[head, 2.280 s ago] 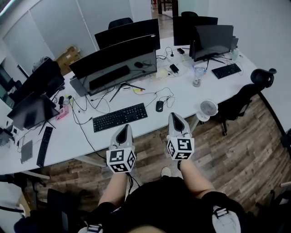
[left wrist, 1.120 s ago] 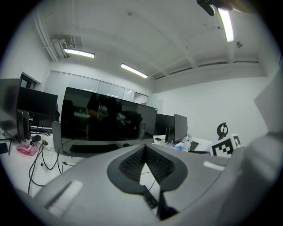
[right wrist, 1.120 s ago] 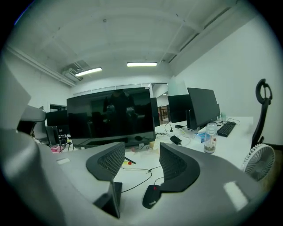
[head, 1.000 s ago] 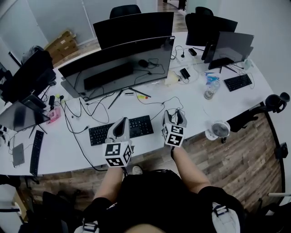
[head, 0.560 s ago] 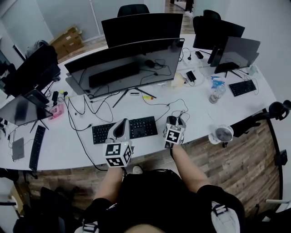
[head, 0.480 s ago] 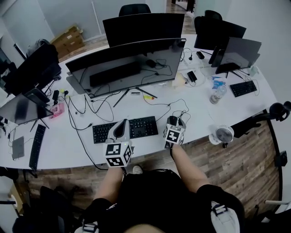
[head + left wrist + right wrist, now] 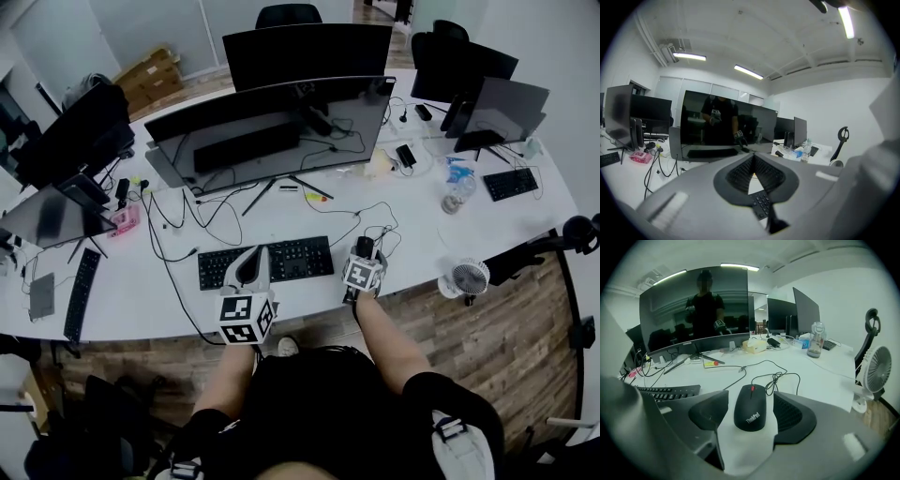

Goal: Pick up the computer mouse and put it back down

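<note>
A black corded computer mouse (image 7: 750, 406) with a red scroll wheel lies on the white desk (image 7: 412, 246). It sits between the two jaws of my right gripper (image 7: 750, 405), which are opening, and a gap of desk shows on each side of it. In the head view the mouse (image 7: 365, 247) is mostly hidden by the right gripper (image 7: 365, 253) at the desk's near edge. My left gripper (image 7: 254, 262) hovers shut over the black keyboard (image 7: 298, 258) with nothing in it. Through its own view the left gripper (image 7: 752, 160) shows only keyboard keys (image 7: 761, 204) below.
A wide curved monitor (image 7: 272, 127) stands behind the keyboard, with loose cables (image 7: 375, 220) trailing to the mouse. A small white fan (image 7: 466, 277) stands at the desk edge on the right, and a water bottle (image 7: 457, 192) farther back. More monitors and a second keyboard (image 7: 510, 183) crowd the far side.
My right gripper has sunk to the desk surface with the mouse between its jaws, and the jaws have spread. The left gripper has barely shifted.
</note>
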The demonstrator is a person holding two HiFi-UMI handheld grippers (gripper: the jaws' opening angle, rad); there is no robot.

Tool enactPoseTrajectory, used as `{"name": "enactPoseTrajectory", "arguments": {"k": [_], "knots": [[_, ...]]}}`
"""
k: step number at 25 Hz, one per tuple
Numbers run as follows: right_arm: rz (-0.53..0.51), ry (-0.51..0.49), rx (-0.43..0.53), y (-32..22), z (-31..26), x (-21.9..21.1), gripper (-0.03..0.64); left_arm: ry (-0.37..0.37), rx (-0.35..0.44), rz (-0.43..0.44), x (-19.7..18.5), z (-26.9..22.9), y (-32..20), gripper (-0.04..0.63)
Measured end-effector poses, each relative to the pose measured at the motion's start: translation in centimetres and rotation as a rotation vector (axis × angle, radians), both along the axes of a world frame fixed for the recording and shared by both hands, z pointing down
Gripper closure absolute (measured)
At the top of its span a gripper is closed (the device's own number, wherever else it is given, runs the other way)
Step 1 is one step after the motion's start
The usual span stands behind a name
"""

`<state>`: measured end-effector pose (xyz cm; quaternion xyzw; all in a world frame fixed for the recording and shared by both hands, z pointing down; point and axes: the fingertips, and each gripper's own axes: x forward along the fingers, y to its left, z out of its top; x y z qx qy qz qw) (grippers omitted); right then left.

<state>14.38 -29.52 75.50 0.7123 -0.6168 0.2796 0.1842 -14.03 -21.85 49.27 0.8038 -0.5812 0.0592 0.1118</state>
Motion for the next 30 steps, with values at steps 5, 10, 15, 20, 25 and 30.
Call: {"name": "enactPoseTrajectory", "arguments": {"k": [5, 10, 15, 20, 25, 30], "knots": [[0.009, 0.015, -0.038, -0.5, 1.3, 0.3, 0.350, -0.009, -0.005, -0.007, -0.6, 0.2, 0.4, 0.541], [0.006, 0.010, -0.065, -1.0, 2.5, 0.5, 0.344, -0.020, -0.015, -0.023, -1.4, 0.3, 0.6, 0.541], [-0.008, 0.018, -0.092, -1.7, 3.5, 0.1, 0.344, -0.031, -0.027, -0.027, -1.6, 0.8, 0.7, 0.542], [-0.025, 0.023, -0.121, -2.3, 3.8, -0.1, 0.347, -0.032, -0.030, -0.030, -1.7, 0.9, 0.5, 0.541], [-0.111, 0.033, -0.145, -2.2, 3.1, -0.5, 0.347, -0.019, -0.030, -0.032, -1.4, 1.0, 0.4, 0.541], [-0.142, 0.006, -0.087, -1.6, 0.7, -0.4, 0.347, 0.005, -0.018, -0.033, -0.9, 0.9, 0.2, 0.541]]}}
